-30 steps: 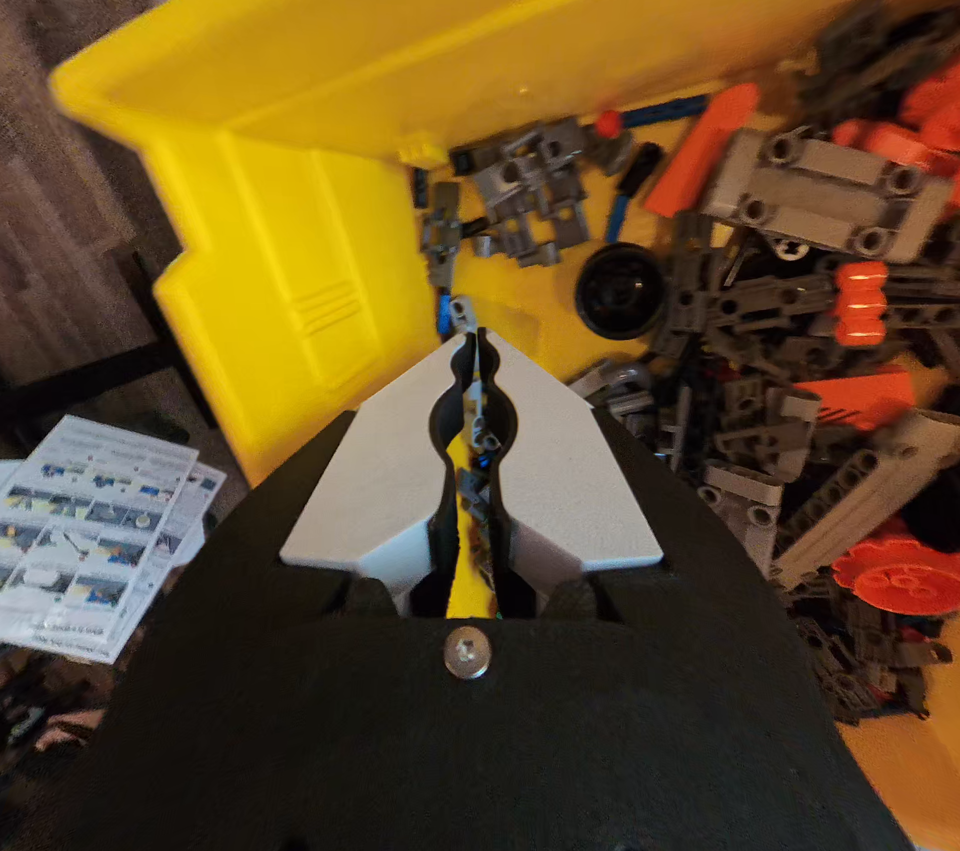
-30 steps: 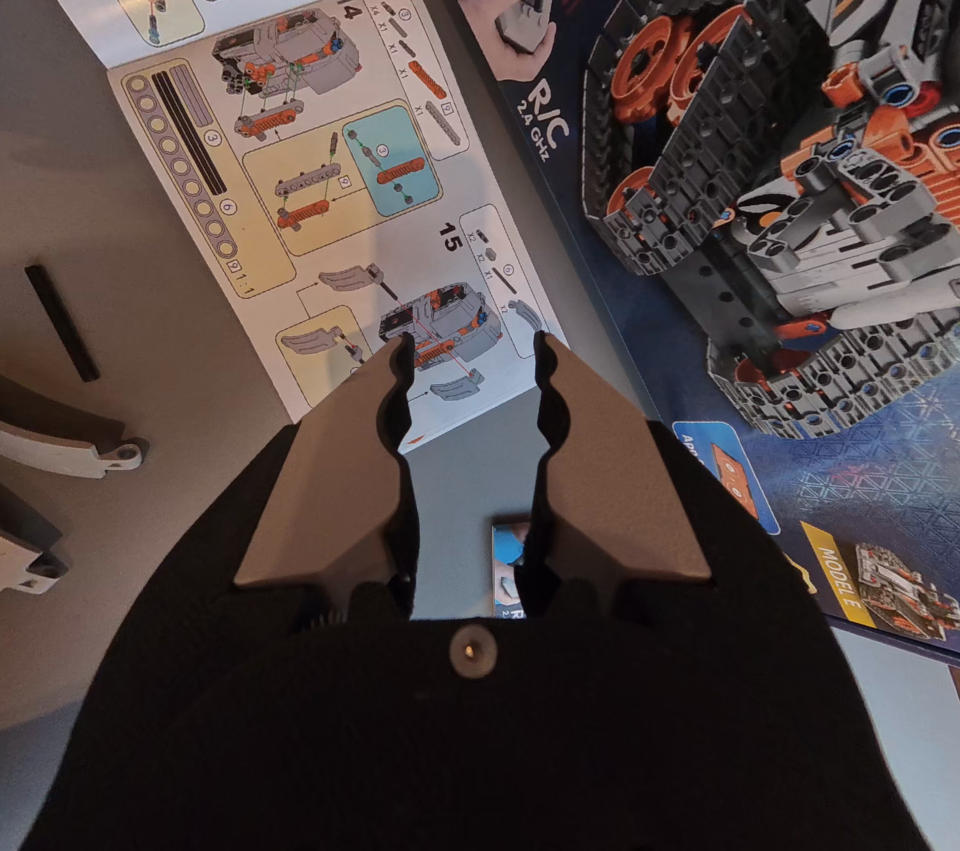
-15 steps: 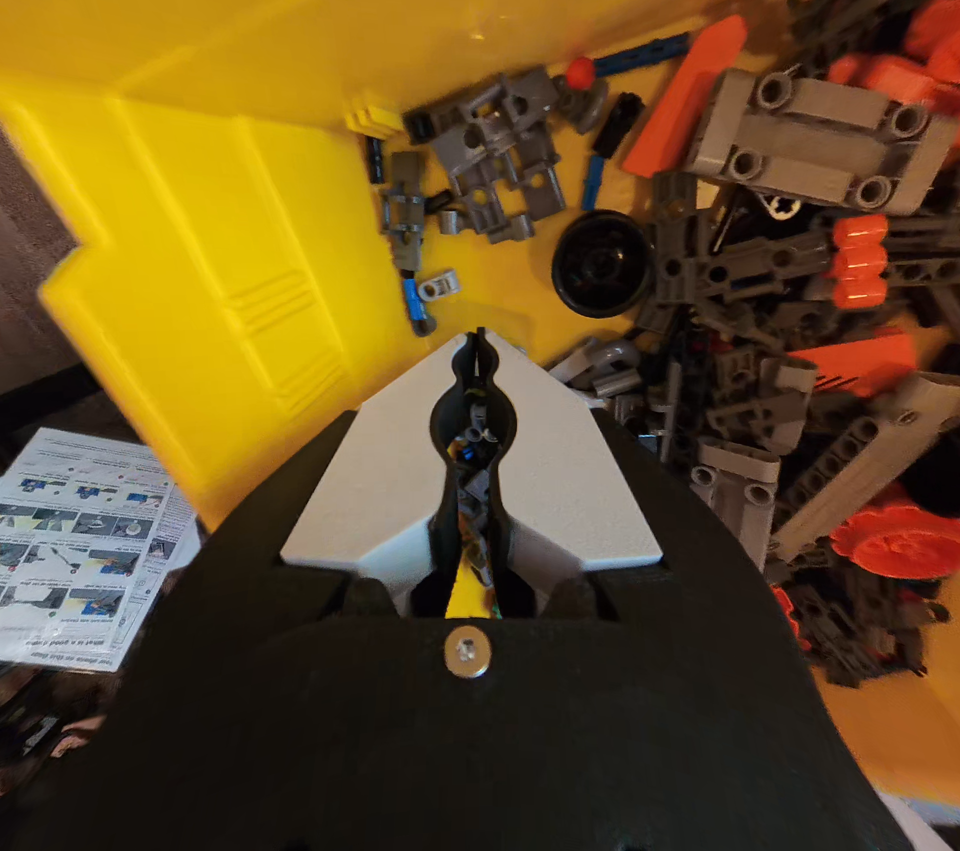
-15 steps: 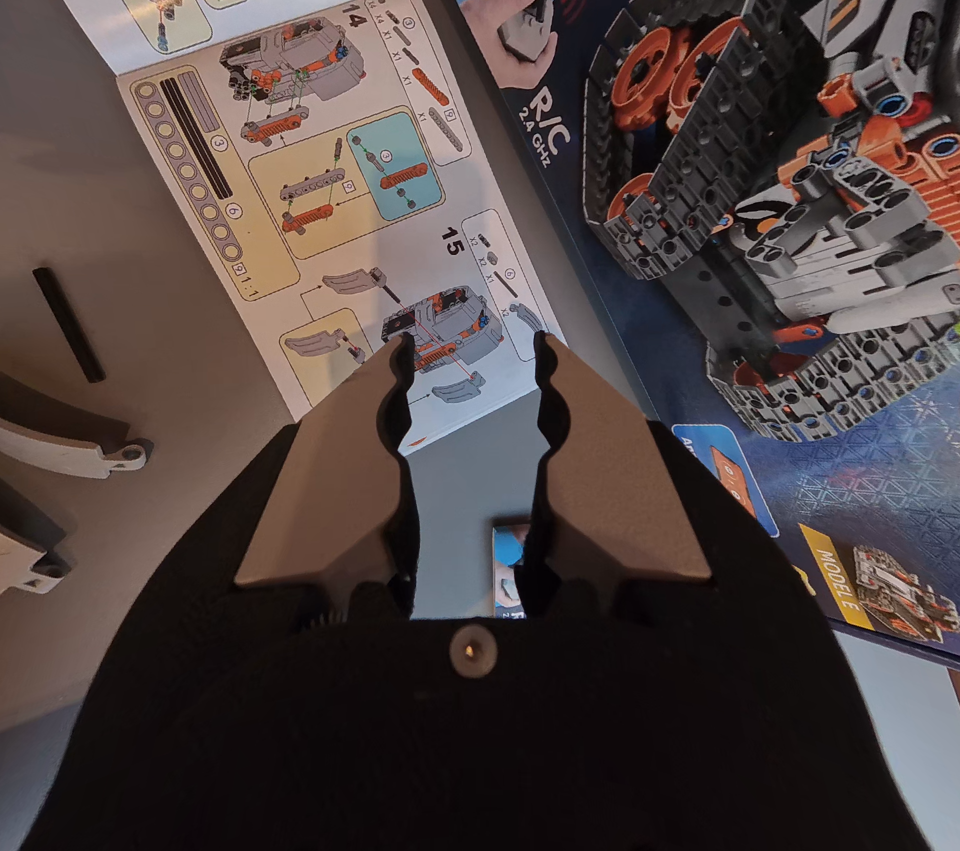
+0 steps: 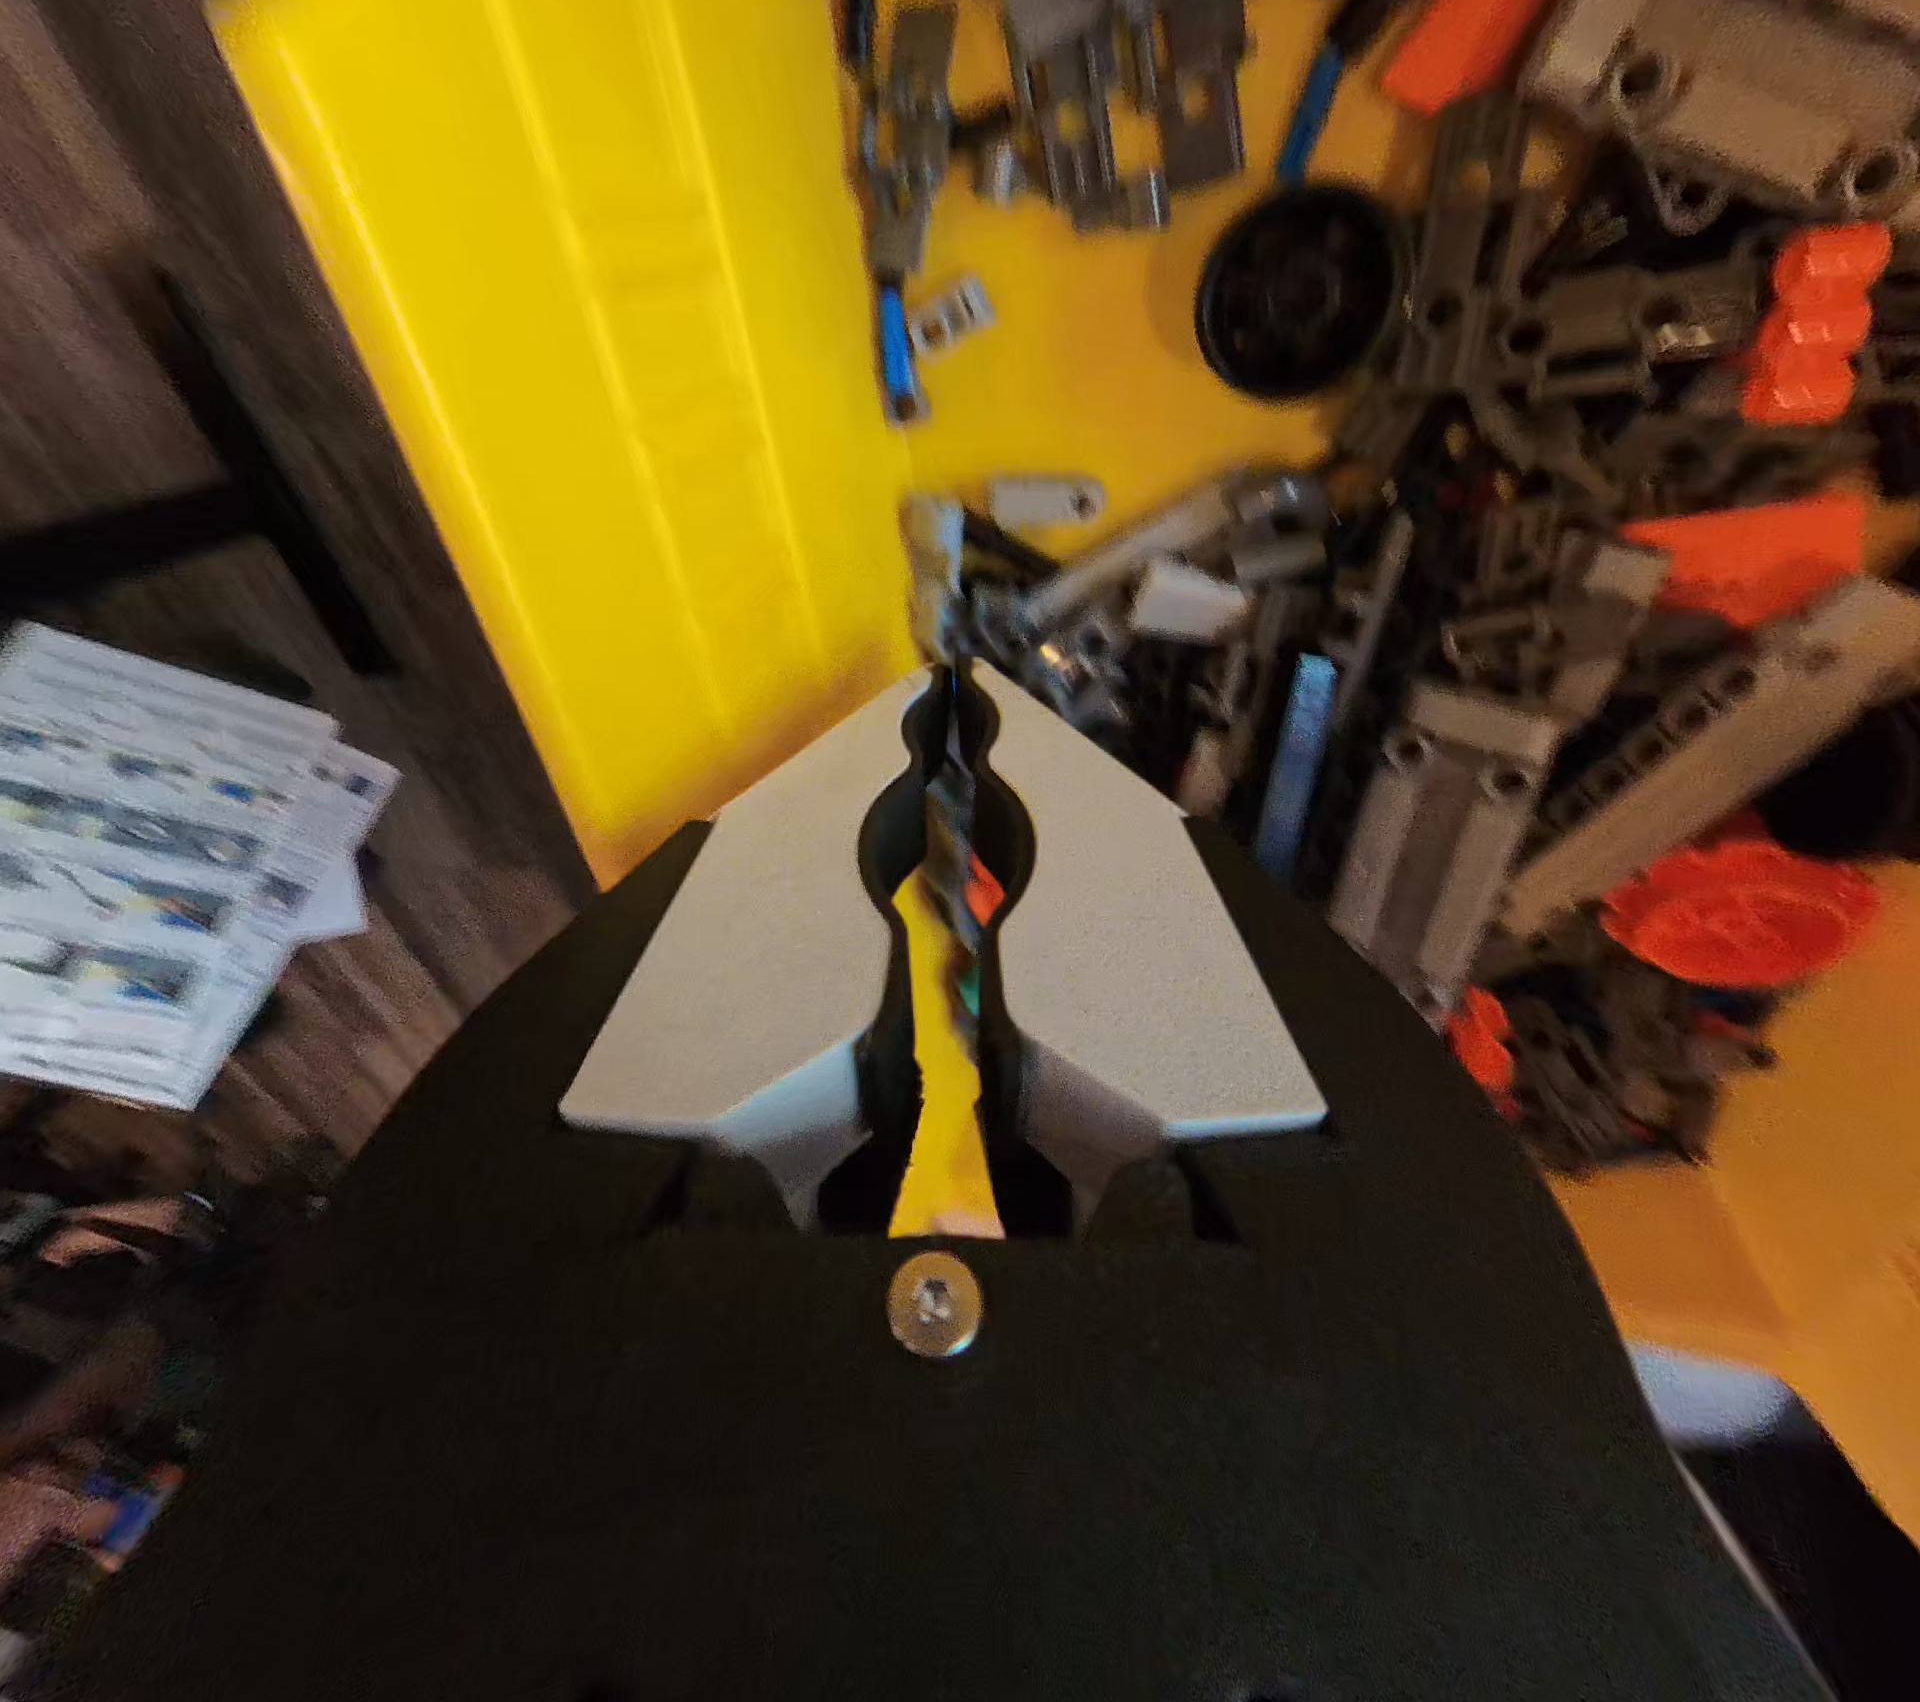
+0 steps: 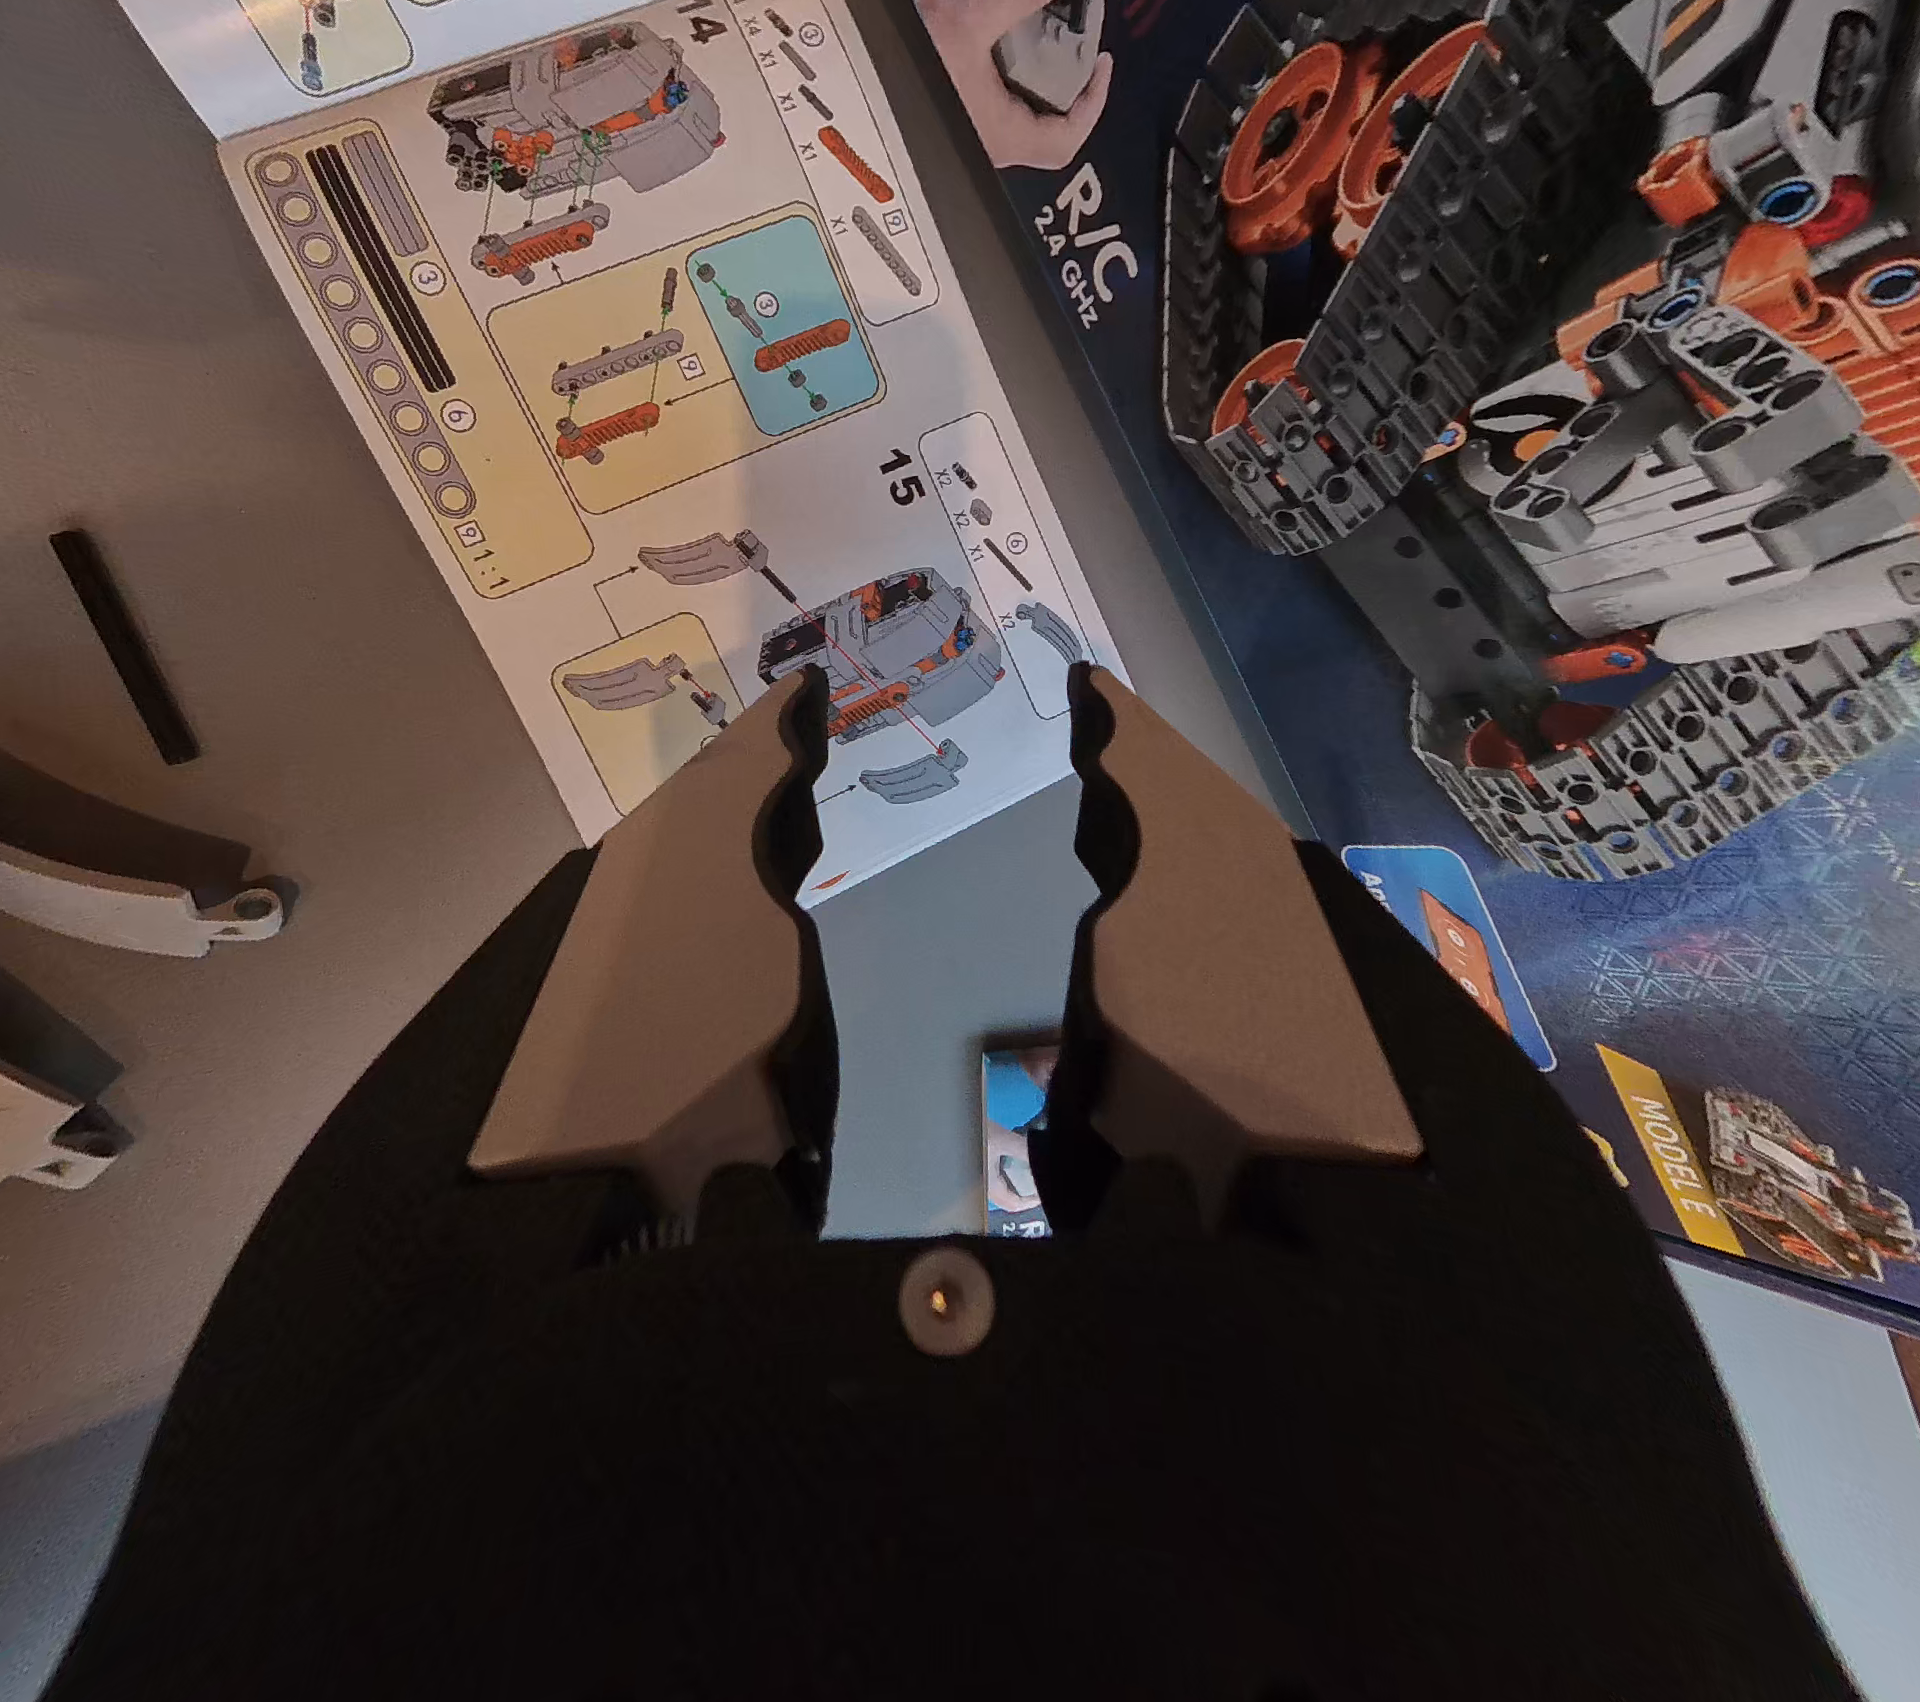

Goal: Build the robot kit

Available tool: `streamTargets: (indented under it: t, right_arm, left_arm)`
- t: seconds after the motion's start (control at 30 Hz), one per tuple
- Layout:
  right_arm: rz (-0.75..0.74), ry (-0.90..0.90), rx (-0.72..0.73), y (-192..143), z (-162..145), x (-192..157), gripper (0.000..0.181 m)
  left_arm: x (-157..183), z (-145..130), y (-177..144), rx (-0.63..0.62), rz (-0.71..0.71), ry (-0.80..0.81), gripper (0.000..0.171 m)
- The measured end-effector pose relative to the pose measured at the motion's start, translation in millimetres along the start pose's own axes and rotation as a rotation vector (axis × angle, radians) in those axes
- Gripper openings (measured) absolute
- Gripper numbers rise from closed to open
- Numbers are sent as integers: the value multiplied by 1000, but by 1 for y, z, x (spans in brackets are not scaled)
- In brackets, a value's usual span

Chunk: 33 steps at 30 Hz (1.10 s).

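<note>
my left gripper [image 5: 951,684] has its tips pressed together over the yellow bin [image 5: 582,281], just before a blurred heap of grey and orange building pieces [image 5: 1538,572]. my right gripper [image 6: 940,686] hangs spread apart above the open instruction booklet [image 6: 623,322], beside the blue box [image 6: 1558,405].

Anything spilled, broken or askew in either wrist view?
Nothing stands out. Left gripper is shut over a jumbled heap of grey and orange building-toy parts in the yellow plastic bin; right gripper, open, hovers over the flat open instruction booklet.

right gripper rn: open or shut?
Open. The right gripper has a clear gap between its fingers, with the instruction booklet and grey table visible through it; nothing held.
</note>
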State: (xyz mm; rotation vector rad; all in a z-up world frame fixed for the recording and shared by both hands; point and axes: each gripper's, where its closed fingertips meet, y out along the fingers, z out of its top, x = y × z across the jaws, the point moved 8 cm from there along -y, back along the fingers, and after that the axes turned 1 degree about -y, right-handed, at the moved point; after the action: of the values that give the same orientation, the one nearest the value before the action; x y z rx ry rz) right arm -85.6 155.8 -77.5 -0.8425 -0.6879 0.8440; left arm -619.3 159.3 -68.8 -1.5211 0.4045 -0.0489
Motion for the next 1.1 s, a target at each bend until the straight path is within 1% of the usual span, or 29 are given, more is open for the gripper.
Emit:
streamTargets:
  t: [0.07,0.13,0.17,0.23,0.3,0.33,0.37,0.4,0.47,0.57,0.77,0.8,0.87,0.93,0.97,1.03,1.1]
  right_arm:
    - [1,1,-2,0,-1,0,46]
    - [2,-2,-5,1,-1,0,46]
    - [2,-4,-7,1,0,0,46]
    - [2,-5,-7,1,0,0,45]
    - [1,-4,-9,1,-1,0,46]
    - [0,-2,-9,1,-1,0,46]
    - [-1,-1,-9,1,-1,1,46]
    - [-1,0,-8,0,-2,1,45]
    - [0,1,-8,0,-2,1,45]
    - [1,0,-10,1,-2,1,46]
    - [1,-5,-9,1,-1,0,45]
    - [0,-7,-7,1,-1,0,45]
    - [5,-15,5,-1,3,-2,45]
    - [13,-32,40,-7,13,-7,45]
    - [12,-44,67,-13,20,-10,46]
    - [25,-70,151,-30,42,-22,46]
    - [35,-79,279,-53,74,-42,47]
  left_arm:
    - [9,-22,-5,-104,-91,-77,11]
    - [10,-36,-10,-145,-85,-96,20]
    - [8,-39,-12,-149,-66,-91,25]
    - [5,-38,-14,-128,-35,-87,27]
    - [5,-37,-13,-127,-62,-110,28]
    - [5,-39,-10,-154,-82,-130,34]
    - [5,-42,-7,-188,-100,-154,44]
    - [6,-44,-4,-214,-125,-177,48]
    - [5,-46,0,-235,-163,-200,49]
    - [3,-44,2,-222,-176,-198,47]
    - [8,-39,5,-233,-174,-128,49]
    - [9,-38,1,-207,-173,-119,46]
    - [9,-36,-14,-117,-175,-116,36]
    - [7,-35,-36,24,-173,-111,34]
    - [7,-35,-50,107,-177,-98,31]
    - [3,-36,-81,313,-156,-70,33]
    - [0,-40,-117,564,-166,-60,23]
